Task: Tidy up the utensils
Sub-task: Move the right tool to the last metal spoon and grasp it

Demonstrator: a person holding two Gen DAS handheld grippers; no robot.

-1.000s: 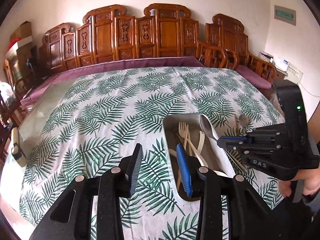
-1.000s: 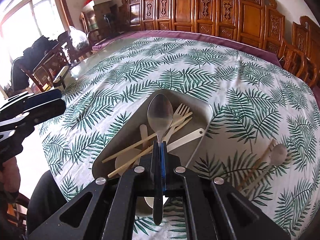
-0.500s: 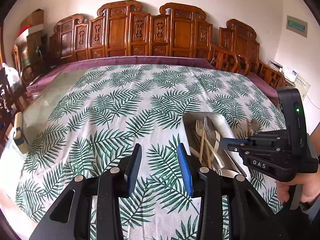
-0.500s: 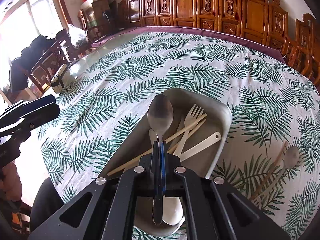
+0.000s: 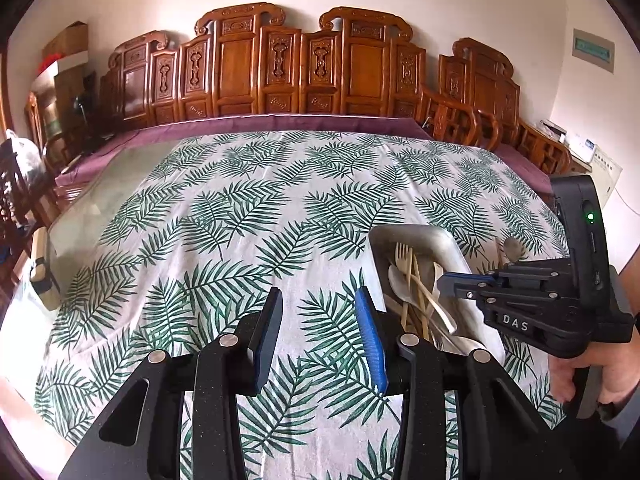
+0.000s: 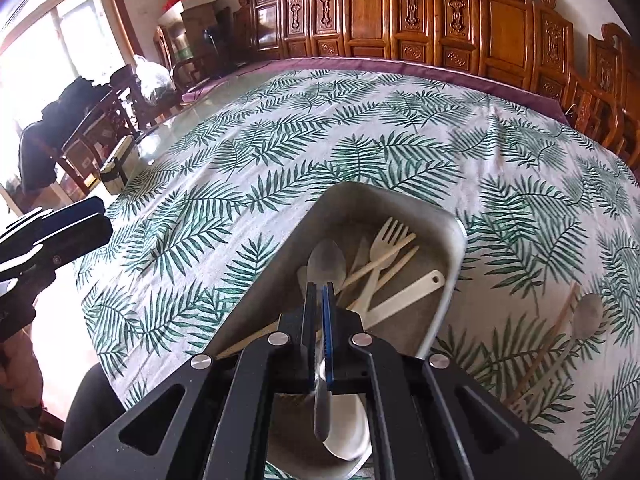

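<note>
the right gripper [image 6: 319,292] has its jaws pinched tight on the handle of a metal spoon [image 6: 326,265]. the bowl of the spoon sticks out ahead of the fingertips, and the handle end pokes out behind the pads. the spoon hangs over the near half of a grey tray [image 6: 448,284], whether it touches anything inside i cannot tell. in the tray lie a pale fork [image 6: 390,240], two chopsticks [image 6: 384,260] crossed under it, a flat cream spatula [image 6: 408,294] with a hole in its end, and a white spoon [image 6: 348,428] at the near end.

right of the tray, on the leaf-print cloth [image 6: 280,168], a wooden spoon [image 6: 586,314] and more loose chopsticks [image 6: 560,320] lie apart from the tray.

the left gripper [image 5: 318,328] is partly open with nothing between its pads, only cloth below. it sits just left of the tray [image 5: 412,236], near its corner. from this side the right gripper [image 5: 452,280] shows side-on over the tray, with a hand [image 5: 588,376] round its grip.

carved wooden chairs [image 5: 280,68] line the far edge of the table.
</note>
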